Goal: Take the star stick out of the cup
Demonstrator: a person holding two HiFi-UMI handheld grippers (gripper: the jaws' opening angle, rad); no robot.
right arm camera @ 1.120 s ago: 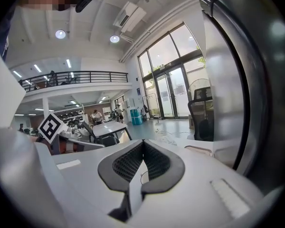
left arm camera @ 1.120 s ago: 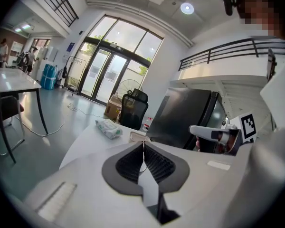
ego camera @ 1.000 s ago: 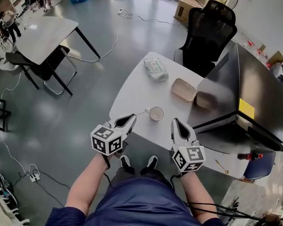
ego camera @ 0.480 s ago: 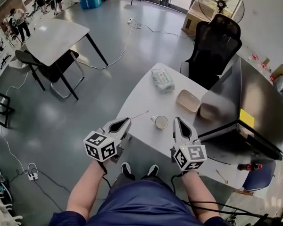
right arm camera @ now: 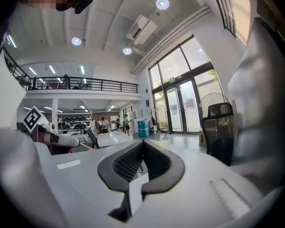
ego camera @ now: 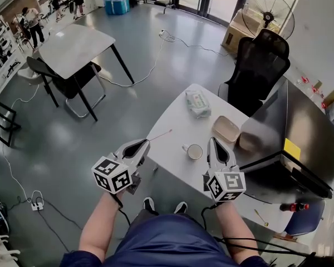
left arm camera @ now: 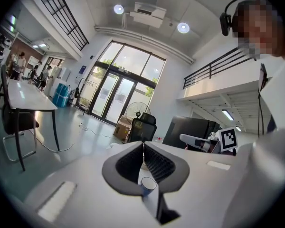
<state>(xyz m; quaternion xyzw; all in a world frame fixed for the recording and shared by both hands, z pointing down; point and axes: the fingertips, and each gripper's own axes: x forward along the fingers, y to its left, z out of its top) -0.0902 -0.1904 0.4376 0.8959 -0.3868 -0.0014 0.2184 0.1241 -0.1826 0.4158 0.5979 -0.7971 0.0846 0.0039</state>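
The star stick (ego camera: 160, 134), thin and pinkish, juts forward from my left gripper (ego camera: 146, 142), which is shut on its near end, over the left edge of the white table (ego camera: 172, 118). The stick is clear of the white cup (ego camera: 194, 151), which stands upright to the right of it near the table's front edge. My right gripper (ego camera: 214, 141) hovers just right of the cup, shut and holding nothing. In the left gripper view the jaws meet tightly (left arm camera: 143, 145). The right gripper view shows its own shut jaws (right arm camera: 142, 142) and the pink stick (right arm camera: 85, 147) at left.
A pack of wipes (ego camera: 198, 103) and a beige tray (ego camera: 226, 128) lie farther back on the table. A black cabinet (ego camera: 292, 129) adjoins the table's right side, with a black office chair (ego camera: 261, 65) behind. Another table (ego camera: 75, 46) stands far left; cables cross the floor.
The left gripper has drawn the stick out of the cup and carried it left, away from the cup. The right gripper has stayed beside the cup.
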